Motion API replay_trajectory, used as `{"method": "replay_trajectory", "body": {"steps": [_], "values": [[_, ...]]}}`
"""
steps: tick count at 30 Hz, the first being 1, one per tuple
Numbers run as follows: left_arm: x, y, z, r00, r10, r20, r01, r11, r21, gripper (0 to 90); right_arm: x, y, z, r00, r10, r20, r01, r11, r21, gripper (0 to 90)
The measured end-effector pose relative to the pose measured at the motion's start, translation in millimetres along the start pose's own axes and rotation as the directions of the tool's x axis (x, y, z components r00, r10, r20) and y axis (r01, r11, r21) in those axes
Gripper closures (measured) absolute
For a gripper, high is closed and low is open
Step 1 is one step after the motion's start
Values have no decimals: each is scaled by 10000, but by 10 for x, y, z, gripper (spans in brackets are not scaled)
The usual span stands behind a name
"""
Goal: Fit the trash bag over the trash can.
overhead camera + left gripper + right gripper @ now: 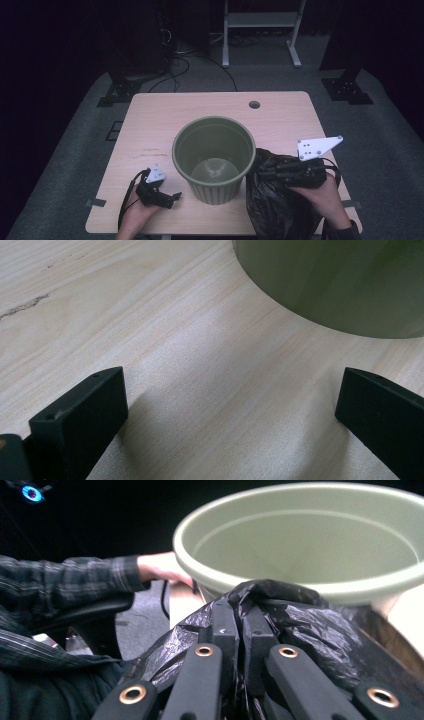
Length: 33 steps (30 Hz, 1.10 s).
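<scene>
Black plastic, crinkled and glossy, is what the right gripper [239, 630] has between its jaws: they stand almost closed, pinching a gathered fold of the one black bin bag [272, 200] near its top, and in the right gripper view the film bunches up on both sides of the pads just below the rim of the green bin [320, 555]. In the high view the right gripper [265, 172] sits at the bin's right side, with the bag hanging from it and slumping over the near right edge of the wooden table [150, 125], touching or all but touching the bin's wall; the grey three-cornered plate on top of the gripper points away from the bin. The left gripper [172, 196] rests low at the bin's near left, just beside its base, and in the left gripper view its jaws stand wide apart with nothing between them but bare tabletop, the curved green wall [345, 285] of the bin ahead of them and not touched. The bin stands upright in the middle of the table, mouth open, its inside bare. Counted: one bin, one bag, two grippers, two hands, one table with a single round hole [254, 105] in its top beyond the bin
</scene>
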<state>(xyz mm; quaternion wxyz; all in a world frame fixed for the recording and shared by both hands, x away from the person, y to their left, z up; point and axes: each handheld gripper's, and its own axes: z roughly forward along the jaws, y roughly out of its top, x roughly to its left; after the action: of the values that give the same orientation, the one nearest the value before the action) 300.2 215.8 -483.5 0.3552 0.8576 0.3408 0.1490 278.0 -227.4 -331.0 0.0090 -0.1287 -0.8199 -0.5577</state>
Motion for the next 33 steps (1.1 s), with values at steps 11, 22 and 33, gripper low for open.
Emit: {"method": "replay_trajectory", "body": {"steps": [11,22,33], "values": [[0,-1,2,10000,-4,-5,4,10000,-25,0,-23,313,-60,9954,-428,-855,369,9969,-693,873],[0,-1,2,10000,-3,-4,3,10000,-23,0,-100,637,125,9880,-630,-1407,512,9950,-863,875],[0,-1,2,10000,0,-4,0,10000,-22,0,-177,957,395,9750,-784,-2078,555,9919,-1139,875]]}}
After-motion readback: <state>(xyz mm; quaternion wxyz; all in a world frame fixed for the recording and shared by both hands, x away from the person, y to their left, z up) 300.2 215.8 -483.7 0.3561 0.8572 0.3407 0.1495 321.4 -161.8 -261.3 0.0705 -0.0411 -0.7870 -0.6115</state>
